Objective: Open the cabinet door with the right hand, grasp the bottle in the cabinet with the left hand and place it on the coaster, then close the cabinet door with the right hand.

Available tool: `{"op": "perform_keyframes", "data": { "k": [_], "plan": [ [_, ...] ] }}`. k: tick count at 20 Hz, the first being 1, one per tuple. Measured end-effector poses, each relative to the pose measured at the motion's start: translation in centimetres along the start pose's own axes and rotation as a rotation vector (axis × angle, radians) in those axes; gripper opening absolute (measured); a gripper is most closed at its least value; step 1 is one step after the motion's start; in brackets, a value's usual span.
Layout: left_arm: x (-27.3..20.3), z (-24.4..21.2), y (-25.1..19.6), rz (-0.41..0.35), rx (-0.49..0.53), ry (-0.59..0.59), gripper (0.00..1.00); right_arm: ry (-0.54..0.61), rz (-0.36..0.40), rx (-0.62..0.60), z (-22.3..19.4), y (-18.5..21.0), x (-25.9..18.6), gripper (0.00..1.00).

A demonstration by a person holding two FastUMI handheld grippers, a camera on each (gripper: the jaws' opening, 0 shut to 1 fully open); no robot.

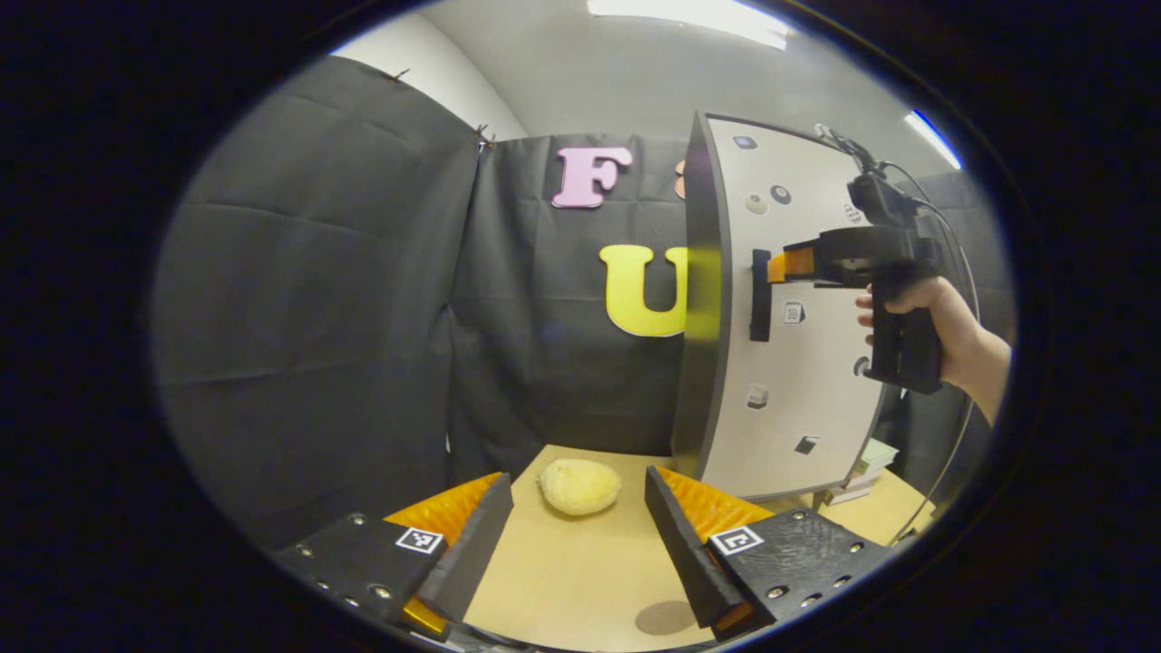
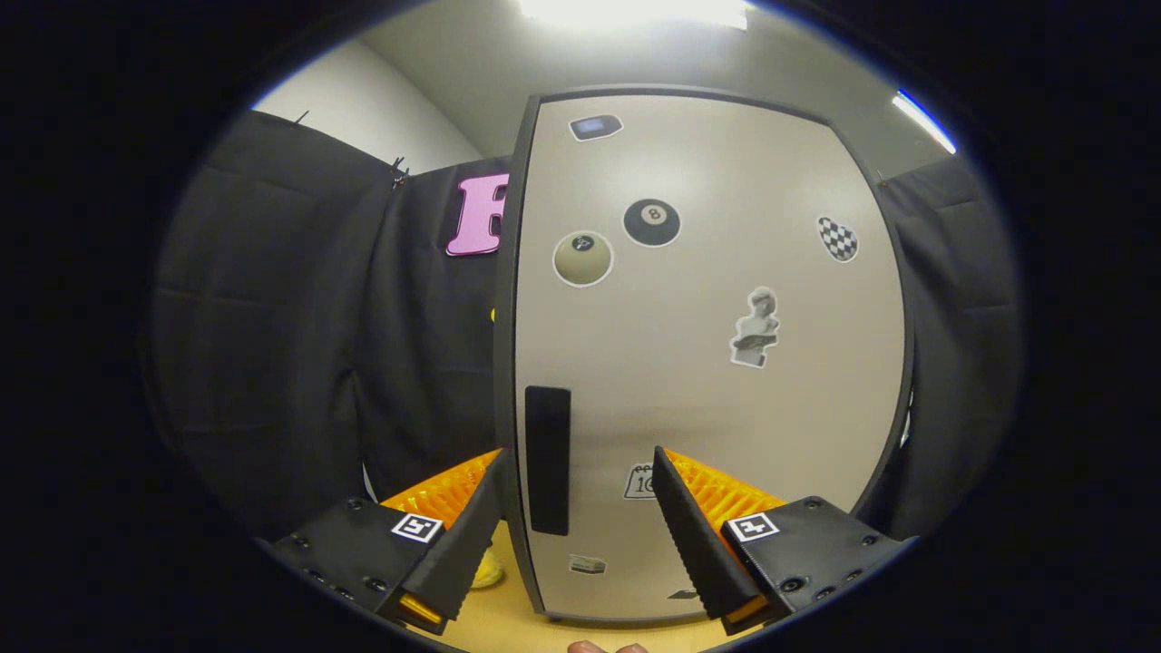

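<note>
2 tongs (image 1: pixel 577 535) (image 2: pixel 578 535), 1 cabinet (image 2: pixel 717 363).

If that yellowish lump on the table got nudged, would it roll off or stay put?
The yellow lump looks rounded but uneven, like a flattened oval, so it would probably wobble or slide a little instead of rolling far. Its matte, slightly rough surface suggests it would grip the wooden table and not skid. How heavy or soft it is can't be judged.
</note>
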State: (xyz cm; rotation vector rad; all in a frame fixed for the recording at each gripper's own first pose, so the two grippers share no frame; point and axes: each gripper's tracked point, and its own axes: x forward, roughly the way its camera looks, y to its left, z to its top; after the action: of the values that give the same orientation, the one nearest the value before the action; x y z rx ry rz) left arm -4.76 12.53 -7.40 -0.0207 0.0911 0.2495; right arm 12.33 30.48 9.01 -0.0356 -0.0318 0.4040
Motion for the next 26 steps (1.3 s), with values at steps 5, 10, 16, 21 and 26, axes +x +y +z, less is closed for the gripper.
{"op": "perform_keyframes", "data": {
  "k": [5, 10, 16, 21, 26],
  "plan": [
    [0.3, -1.4, 2.9, 0.067, -0.02, 0.028, 0.91, 0.093, -0.058, 0.042, -2.4, 0.1, 3.4, 0.98],
    [0.3, -2.2, 3.5, 0.1, -0.033, 0.062, 0.9, 0.158, -0.075, 0.095, -3.6, 1.0, 5.0, 0.91],
    [0.6, -2.1, 3.6, 0.073, -0.004, 0.051, 0.9, 0.173, -0.091, 0.061, -3.7, 1.5, 5.4, 0.38],
    [0.5, -2.2, 3.1, 0.07, -0.001, 0.053, 0.9, 0.18, -0.075, 0.043, -3.9, 1.6, 5.1, 0.28],
    [-0.5, -2.4, 3.4, 0.085, 0.005, 0.051, 0.88, 0.179, -0.003, 0.028, -4.0, 1.7, 4.7, 0.12]
  ]
}}
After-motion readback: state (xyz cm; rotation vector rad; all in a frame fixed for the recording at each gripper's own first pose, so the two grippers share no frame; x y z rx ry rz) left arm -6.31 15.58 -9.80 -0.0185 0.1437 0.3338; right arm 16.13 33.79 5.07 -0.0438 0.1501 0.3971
